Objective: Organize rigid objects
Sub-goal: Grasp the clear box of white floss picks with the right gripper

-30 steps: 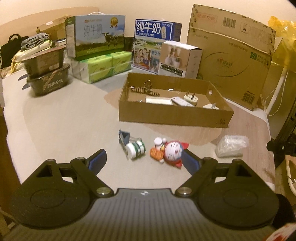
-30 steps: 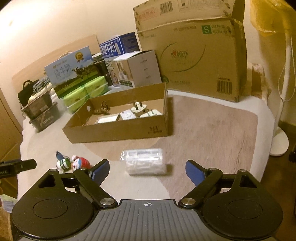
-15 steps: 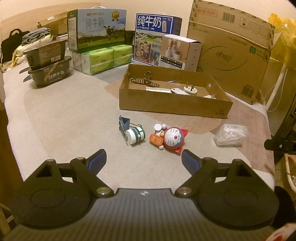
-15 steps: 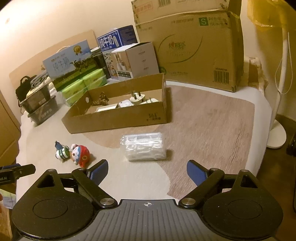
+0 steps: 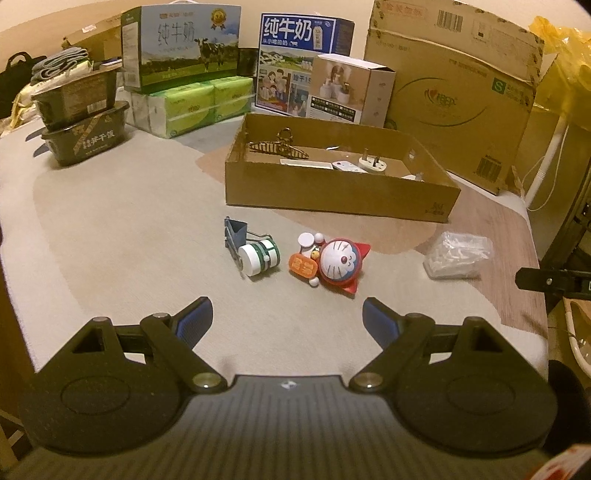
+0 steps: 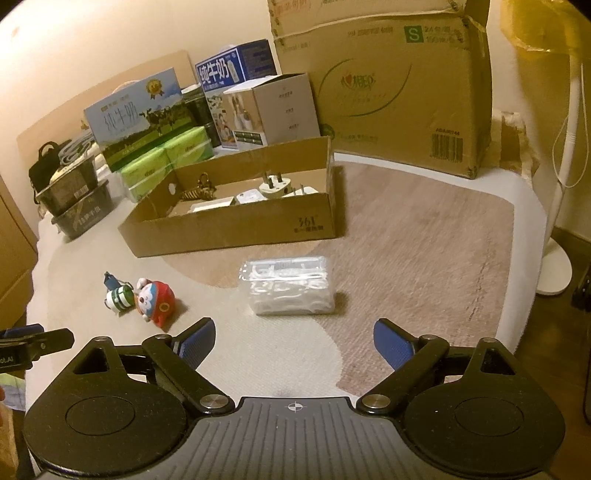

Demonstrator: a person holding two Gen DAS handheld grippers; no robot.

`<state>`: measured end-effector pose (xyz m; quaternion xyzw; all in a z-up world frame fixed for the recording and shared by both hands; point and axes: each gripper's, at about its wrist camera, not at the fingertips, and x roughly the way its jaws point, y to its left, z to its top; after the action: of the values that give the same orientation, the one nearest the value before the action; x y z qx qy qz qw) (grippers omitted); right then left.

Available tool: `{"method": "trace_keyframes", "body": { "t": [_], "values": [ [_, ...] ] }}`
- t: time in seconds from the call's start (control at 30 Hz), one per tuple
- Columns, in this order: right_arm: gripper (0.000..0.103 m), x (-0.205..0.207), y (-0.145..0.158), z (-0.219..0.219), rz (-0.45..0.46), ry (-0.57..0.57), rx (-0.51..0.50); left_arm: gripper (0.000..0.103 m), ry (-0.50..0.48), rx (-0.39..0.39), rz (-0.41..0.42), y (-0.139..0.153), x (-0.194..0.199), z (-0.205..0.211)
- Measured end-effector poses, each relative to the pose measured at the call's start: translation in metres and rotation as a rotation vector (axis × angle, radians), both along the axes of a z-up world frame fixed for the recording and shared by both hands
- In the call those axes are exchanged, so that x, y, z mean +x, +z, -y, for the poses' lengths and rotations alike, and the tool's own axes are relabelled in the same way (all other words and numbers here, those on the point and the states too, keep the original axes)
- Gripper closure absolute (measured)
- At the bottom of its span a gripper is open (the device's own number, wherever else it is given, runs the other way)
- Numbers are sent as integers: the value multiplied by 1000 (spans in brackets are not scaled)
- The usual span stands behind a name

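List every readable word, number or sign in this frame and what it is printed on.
"纯牛奶": blue milk carton
"纯牛奶", "PURE MILK": green milk carton
"S": big cardboard box
"361": shallow cardboard tray
Orange sign on cat toy, dark tubs, barcodes, fine print: unreadable.

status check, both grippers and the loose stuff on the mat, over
Left gripper open, empty. Right gripper open, empty, jaws just widened, facing clear plastic box of white picks. Round blue-and-red cat toy not yet in shallow cardboard tray. Path clear.

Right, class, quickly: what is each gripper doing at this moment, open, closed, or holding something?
Left gripper: open, holding nothing.
Right gripper: open, its jaws have just been opening wider, nothing between them.
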<state>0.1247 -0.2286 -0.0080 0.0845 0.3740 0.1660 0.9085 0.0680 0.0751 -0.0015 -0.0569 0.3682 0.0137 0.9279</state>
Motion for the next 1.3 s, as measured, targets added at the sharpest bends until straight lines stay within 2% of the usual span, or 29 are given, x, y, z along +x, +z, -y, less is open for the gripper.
{"method": "trace_keyframes", "body": {
  "t": [0.07,0.23,0.33,0.47,0.77,1.03,1.3],
  "values": [
    [3,3,-3,-2,-4,-2,-2,16,-9,-11,-3,-3,4,-1],
    [1,13,-11,-8,-9,2,-11,16,-25,-18,-11,-10,17,-2],
    [1,20,-16,-12,-12,3,-17,16,-42,-24,-18,-14,25,-2],
    [1,24,-20,-20,52,-2,-46,16,-69,-25,-20,-21,37,0],
    [1,42,-33,-37,100,-7,-62,16,-111,-51,-9,-33,59,0],
    [1,61,-47,-52,82,-46,-116,16,-147,-64,-7,-39,71,0],
    [1,69,-55,-62,89,-30,-139,16,-179,-71,-1,-40,77,0]
  ]
}}
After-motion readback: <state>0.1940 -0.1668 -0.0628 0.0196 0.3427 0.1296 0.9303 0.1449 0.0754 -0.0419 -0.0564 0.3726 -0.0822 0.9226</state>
